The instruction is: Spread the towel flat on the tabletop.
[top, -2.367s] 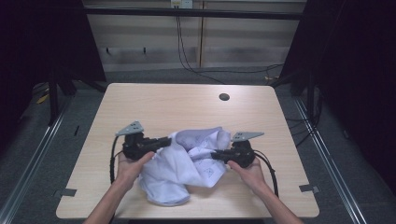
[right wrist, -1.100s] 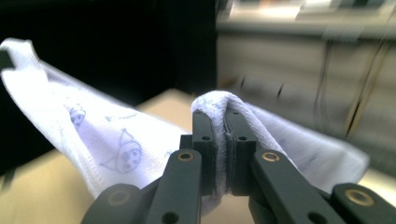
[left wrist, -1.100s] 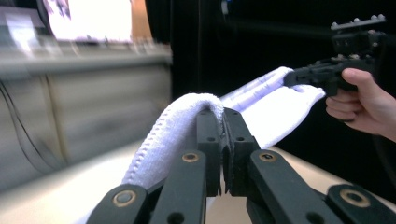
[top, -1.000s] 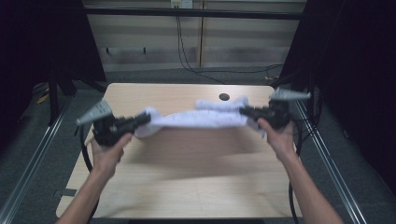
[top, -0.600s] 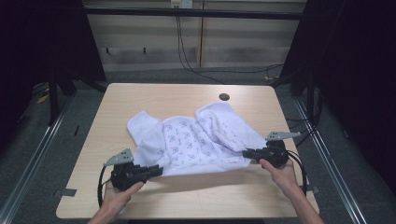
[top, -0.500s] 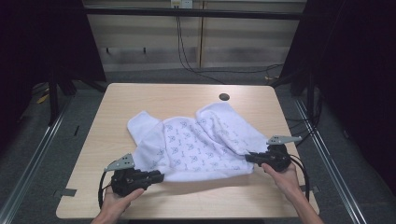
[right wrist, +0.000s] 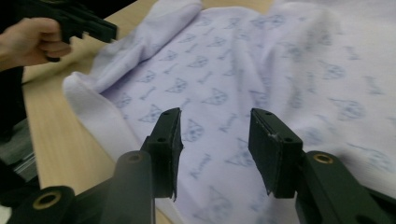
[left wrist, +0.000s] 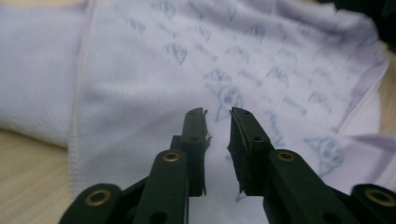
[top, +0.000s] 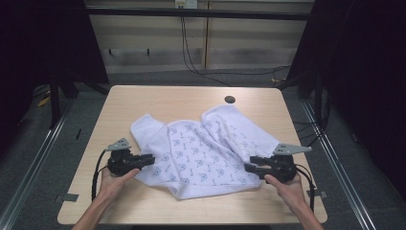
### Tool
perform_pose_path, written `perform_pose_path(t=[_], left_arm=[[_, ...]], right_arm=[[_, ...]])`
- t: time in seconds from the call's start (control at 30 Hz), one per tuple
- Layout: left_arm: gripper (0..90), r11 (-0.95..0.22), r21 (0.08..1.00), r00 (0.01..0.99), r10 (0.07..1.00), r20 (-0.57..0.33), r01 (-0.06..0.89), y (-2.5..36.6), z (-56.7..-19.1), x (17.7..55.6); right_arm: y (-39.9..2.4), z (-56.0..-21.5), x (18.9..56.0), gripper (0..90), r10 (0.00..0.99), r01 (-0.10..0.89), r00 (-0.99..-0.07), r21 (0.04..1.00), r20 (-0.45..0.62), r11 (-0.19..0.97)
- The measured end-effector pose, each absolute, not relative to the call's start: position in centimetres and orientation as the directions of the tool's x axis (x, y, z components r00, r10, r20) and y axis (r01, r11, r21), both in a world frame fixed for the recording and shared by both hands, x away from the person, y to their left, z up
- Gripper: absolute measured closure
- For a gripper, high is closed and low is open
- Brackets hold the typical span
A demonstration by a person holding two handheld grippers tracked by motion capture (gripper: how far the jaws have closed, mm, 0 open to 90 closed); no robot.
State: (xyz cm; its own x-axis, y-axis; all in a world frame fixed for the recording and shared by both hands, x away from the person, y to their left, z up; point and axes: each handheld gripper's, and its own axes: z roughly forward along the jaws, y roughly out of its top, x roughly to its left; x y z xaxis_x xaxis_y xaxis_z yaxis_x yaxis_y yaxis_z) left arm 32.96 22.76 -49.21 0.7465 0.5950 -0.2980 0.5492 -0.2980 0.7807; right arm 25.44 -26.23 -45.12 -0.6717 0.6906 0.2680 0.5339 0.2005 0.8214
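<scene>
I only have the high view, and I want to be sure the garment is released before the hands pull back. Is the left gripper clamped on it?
Observer: No. The left gripper view shows the left gripper has just been opening. Its jaws stand slightly apart with nothing between them, and the garment lies beyond the tips.
Operator: And the right one?
Observer: The right gripper has just been opening too. Its view shows the jaws wide apart over the printed fabric, with nothing pinched between them.
</scene>
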Motion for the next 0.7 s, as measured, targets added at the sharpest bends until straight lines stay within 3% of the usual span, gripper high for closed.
perform_pose_path(t=[0.1,0.27,0.43,0.6,0.7], left_arm=[[90.0,-0.389,0.737,0.765,0.587,-0.264,0.553,22.0,-50.0,32.6],[90.0,-0.419,0.714,0.770,0.581,-0.264,0.561,21.6,-50.3,31.8],[90.0,-0.451,0.700,0.798,0.527,-0.292,0.554,21.1,-50.4,30.1],[85.6,-0.504,0.674,0.831,0.447,-0.331,0.540,19.9,-50.0,28.3],[82.2,-0.480,0.711,0.846,0.420,-0.329,0.515,19.8,-49.3,28.5]], right_arm=[[-24.1,-45.7,25.7,54.5,0.647,0.541,-0.706,0.810,0.289,0.227],[-19.8,-47.0,26.4,53.1,0.571,0.546,-0.761,0.779,0.308,0.308],[-17.5,-48.2,26.7,50.8,0.571,0.546,-0.774,0.745,0.274,0.383],[-18.8,-49.6,26.9,48.9,0.603,0.566,-0.755,0.720,0.257,0.401],[-19.4,-50.1,26.6,48.6,0.628,0.581,-0.740,0.700,0.242,0.415]])
